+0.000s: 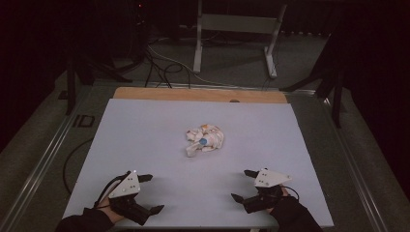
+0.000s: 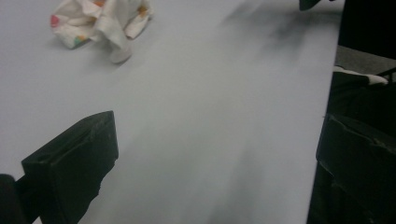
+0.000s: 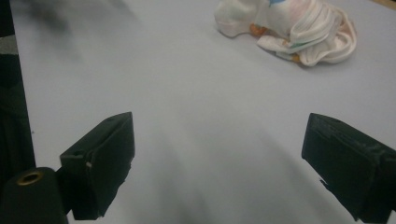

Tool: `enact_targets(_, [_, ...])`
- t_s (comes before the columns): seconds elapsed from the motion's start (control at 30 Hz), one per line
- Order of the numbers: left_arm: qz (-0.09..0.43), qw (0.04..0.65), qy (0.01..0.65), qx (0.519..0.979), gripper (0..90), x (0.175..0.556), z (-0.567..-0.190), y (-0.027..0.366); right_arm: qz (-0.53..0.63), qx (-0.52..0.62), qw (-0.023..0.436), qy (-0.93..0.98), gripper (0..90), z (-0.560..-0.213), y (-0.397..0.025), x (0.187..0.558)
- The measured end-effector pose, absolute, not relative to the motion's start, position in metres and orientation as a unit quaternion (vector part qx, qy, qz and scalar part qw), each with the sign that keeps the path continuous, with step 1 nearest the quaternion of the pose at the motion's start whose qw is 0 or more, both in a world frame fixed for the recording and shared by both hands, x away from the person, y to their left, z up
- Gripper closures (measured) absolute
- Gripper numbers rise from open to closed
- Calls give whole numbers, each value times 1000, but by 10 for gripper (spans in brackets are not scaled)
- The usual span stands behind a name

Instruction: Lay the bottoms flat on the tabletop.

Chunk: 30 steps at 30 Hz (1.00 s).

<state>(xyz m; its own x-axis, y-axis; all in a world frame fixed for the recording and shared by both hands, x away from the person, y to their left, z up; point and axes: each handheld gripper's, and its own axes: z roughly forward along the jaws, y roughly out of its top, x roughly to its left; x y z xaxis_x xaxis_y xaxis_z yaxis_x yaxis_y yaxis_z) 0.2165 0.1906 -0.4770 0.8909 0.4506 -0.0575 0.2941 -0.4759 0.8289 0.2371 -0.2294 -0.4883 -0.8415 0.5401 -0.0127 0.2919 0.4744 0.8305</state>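
One crumpled cloth (image 1: 205,138) lies in the middle of the white table (image 1: 145,130), well above the two grippers, left (image 1: 150,193) and right (image 1: 244,185), both wide open, holding nothing; its blue spot is maybe a print.

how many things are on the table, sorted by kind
crumpled cloth: 1
claws: 2, the left claw and the right claw, both open near the front edge
white table under them: 1
total: 4
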Motion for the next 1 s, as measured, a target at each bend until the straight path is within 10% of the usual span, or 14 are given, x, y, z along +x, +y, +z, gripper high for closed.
enact_targets(1.0, [101, 474, 168, 859, 0, 237, -426, 163, 449, 206, 205, 845, 98, -416, -213, 257])
